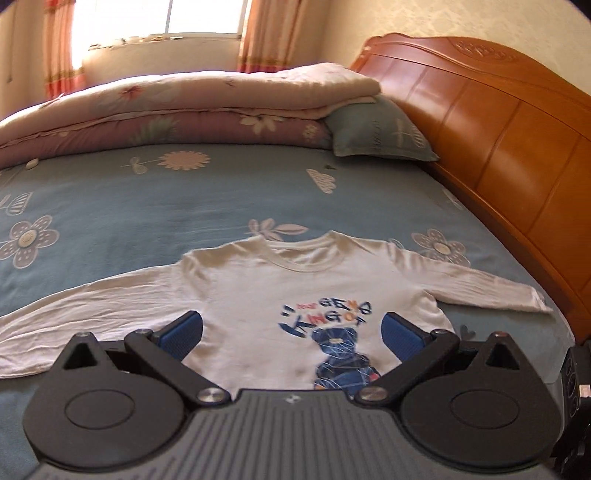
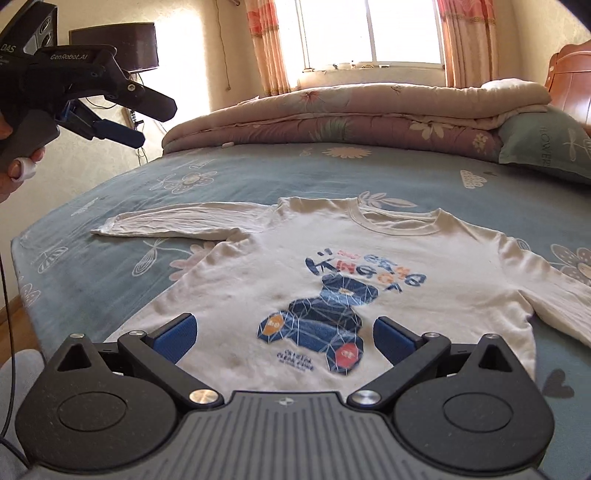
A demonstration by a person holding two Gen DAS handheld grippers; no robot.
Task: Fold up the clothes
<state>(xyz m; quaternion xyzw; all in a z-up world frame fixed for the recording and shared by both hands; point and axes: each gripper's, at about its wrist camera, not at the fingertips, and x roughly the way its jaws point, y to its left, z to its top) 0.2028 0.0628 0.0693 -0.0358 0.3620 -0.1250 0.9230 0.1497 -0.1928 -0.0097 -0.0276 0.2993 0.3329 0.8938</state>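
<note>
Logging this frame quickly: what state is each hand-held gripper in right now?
Left hand-held gripper: open, holding nothing, above the white shirt.
Right hand-held gripper: open, holding nothing, over the shirt's hem.

A blue flowered sheet (image 1: 155, 206) covers the bed, with folded quilts (image 2: 332, 114) stacked along its far side beside a green pillow (image 1: 380, 129), an orange wooden headboard (image 1: 498, 122), a curtained window (image 2: 369, 33), and a dark screen (image 2: 122, 46) by the wall.
</note>
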